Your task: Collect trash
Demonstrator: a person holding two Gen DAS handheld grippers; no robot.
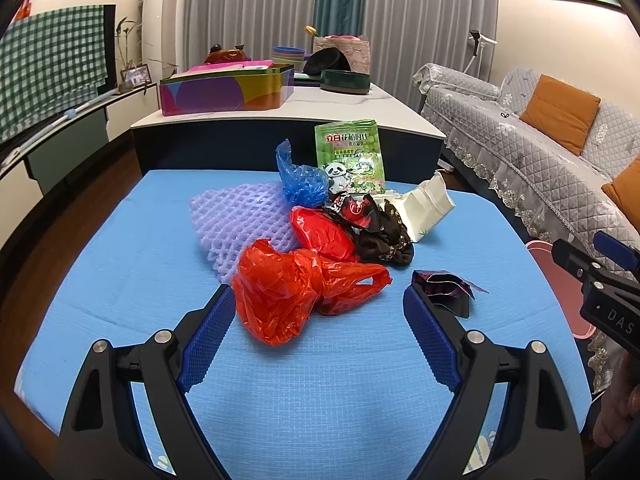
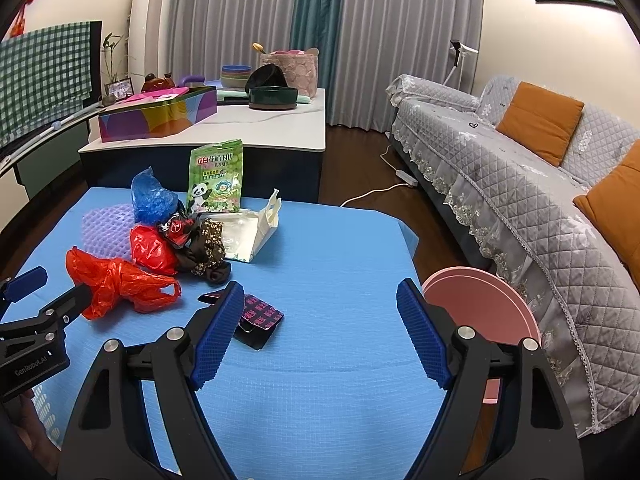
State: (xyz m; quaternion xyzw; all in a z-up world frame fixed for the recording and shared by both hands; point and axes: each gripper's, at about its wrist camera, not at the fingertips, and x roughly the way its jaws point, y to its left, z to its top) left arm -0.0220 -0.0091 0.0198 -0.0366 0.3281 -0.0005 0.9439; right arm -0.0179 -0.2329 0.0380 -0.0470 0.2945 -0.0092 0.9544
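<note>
Mat point(image 1: 120, 280): blue, woven texture, covering the low surface; all the trash lies on it
Bin point(image 2: 480, 292): pink, round, just off the mat's right edge, beside the grey sofa point(image 2: 520, 184)
Net point(image 1: 236, 216): lilac foam mesh, flat, at the left of the heap; partly under the bags
Red bag point(image 1: 296, 292): thin crumpled orange-red plastic, handle loop pointing right; nearest piece of the heap
Second red bag point(image 1: 320, 232): balled up, just behind the first, touching the net
Green pouch point(image 1: 352, 156): panda print, upright at the back of the heap
White bag point(image 1: 428, 208): creased, lying at the heap's right end
Blue bag point(image 1: 300, 180): knotted, wrinkled, beside the pouch
Dark cloth point(image 1: 384, 236): brown, floral, bunched in the middle
Wrapper point(image 2: 260, 320): black with pink print, torn open, apart from the heap
Left gripper point(image 1: 320, 308): tongs wide apart, empty; red bag lies just ahead between the tips
Right gripper point(image 2: 320, 300): tongs wide apart, empty; left finger point(image 2: 218, 332) overlaps the wrapper
</note>
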